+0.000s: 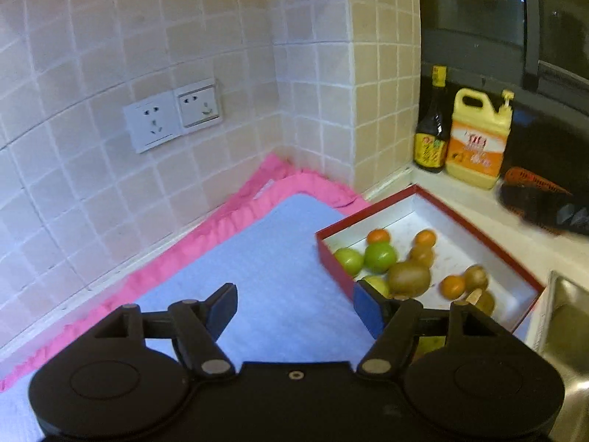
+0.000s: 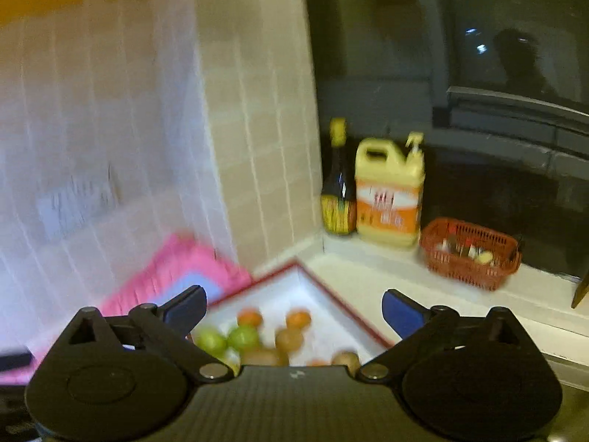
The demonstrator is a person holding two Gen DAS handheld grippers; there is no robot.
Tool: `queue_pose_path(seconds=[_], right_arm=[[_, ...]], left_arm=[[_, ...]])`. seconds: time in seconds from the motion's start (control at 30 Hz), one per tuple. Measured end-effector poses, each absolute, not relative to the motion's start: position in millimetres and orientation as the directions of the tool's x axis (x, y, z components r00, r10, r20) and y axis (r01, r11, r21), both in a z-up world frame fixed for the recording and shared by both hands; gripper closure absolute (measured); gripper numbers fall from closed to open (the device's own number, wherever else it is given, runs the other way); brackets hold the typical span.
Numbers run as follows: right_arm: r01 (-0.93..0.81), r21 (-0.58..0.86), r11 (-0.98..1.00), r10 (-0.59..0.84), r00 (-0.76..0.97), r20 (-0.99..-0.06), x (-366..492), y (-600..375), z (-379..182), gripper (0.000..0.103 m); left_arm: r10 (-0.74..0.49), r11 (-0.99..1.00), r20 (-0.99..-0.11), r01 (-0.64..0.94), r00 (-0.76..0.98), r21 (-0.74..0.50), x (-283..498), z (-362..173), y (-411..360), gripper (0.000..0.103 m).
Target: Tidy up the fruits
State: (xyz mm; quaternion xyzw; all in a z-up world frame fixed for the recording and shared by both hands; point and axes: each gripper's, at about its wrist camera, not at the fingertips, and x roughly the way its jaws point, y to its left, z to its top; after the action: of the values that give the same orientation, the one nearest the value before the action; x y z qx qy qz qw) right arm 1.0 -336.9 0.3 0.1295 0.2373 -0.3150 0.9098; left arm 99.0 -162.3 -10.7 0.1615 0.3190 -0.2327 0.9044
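Observation:
A red-rimmed white box on the counter holds several fruits: green ones, small oranges and brown kiwis. My left gripper hangs open over the light blue towel, its right finger at the box's near left wall, nothing between its fingers. My right gripper is open wide above the box, with the fruits seen below between its fingers but not touched.
A pink cloth lies under the blue towel against the tiled wall with sockets. A dark bottle and yellow jug stand in the corner. An orange basket and a steel sink lie to the right.

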Motion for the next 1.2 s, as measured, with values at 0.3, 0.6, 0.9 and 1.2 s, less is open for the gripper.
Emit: queue_pose_path(seconds=[0.3,0.6,0.9,1.2], right_arm=[[0.629,0.006,0.778,-0.498,0.621,-0.606,16.6,-322.2,-33.8,0.002],[0.643,0.014,0.766,-0.494,0.602,-0.627,15.4,-329.2,-39.0,0.002],[0.635,0.012,0.773,-0.479,0.595,-0.645,20.1,-332.1,-44.5,0.002],[0.618,0.01,0.786,-0.461,0.597,-0.657,27.6,-331.2,-48.3,0.002]], left_arm=[[-0.307,0.86,-0.704,0.503,0.64,0.082,101.3,-29.3,-144.5,0.021],[-0.309,0.866,-0.722,0.497,0.619,0.056,108.8,-34.2,-146.8,0.021],[-0.318,0.859,-0.724,0.509,0.612,0.053,112.8,-35.4,-154.2,0.021],[-0.328,0.849,-0.731,0.526,0.598,0.05,115.4,-38.4,-160.7,0.021]])
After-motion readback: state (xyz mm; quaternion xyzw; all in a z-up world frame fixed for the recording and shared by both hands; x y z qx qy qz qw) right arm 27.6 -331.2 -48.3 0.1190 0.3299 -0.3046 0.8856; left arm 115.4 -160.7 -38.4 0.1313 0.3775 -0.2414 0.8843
